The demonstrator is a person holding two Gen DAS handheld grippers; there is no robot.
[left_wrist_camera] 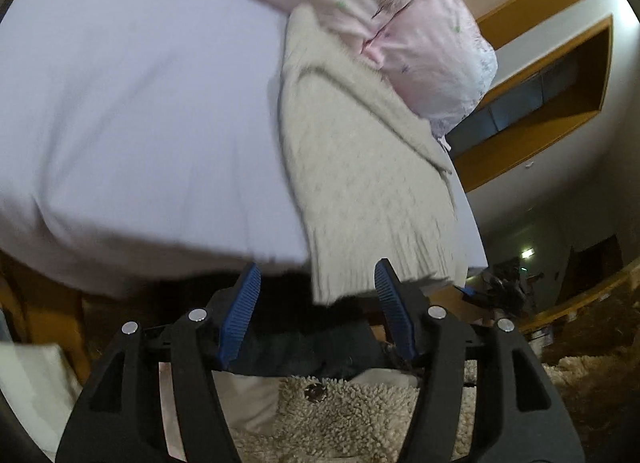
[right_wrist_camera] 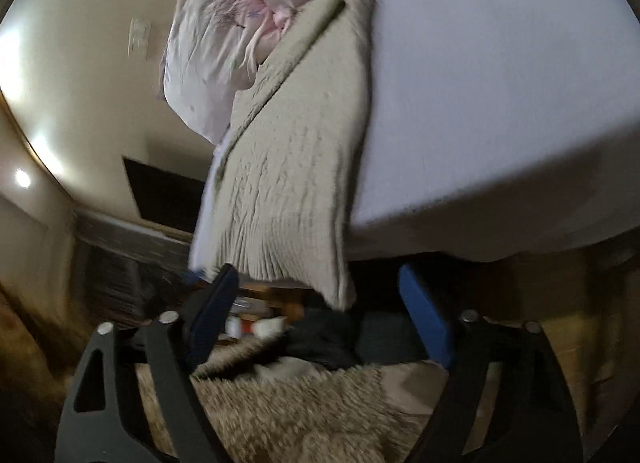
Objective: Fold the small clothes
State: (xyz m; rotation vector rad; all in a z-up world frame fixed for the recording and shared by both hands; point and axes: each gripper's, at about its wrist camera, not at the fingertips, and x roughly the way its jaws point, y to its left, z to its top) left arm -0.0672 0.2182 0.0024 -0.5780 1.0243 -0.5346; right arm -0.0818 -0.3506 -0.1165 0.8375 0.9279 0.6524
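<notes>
A cream knitted garment (left_wrist_camera: 352, 167) lies along the edge of a white bed (left_wrist_camera: 132, 103), its ribbed hem hanging over the near edge; it also shows in the right wrist view (right_wrist_camera: 296, 167). My left gripper (left_wrist_camera: 318, 291) is open, its blue pads (left_wrist_camera: 242, 311) on either side of the hem's lower corner, not closed on it. My right gripper (right_wrist_camera: 320, 291) is open just below the hanging hem, with one blue pad (right_wrist_camera: 424, 315) to its right. In the left wrist view, the tip of the right gripper (left_wrist_camera: 466, 291) peeks in beyond the hem.
A pink floral pillow (left_wrist_camera: 420, 35) rests on the far end of the garment, also seen in the right wrist view (right_wrist_camera: 216, 43). A shaggy beige rug (right_wrist_camera: 296, 411) and dark clothes (right_wrist_camera: 328, 339) lie on the floor below. Wooden shelving (left_wrist_camera: 552, 103) lines the wall.
</notes>
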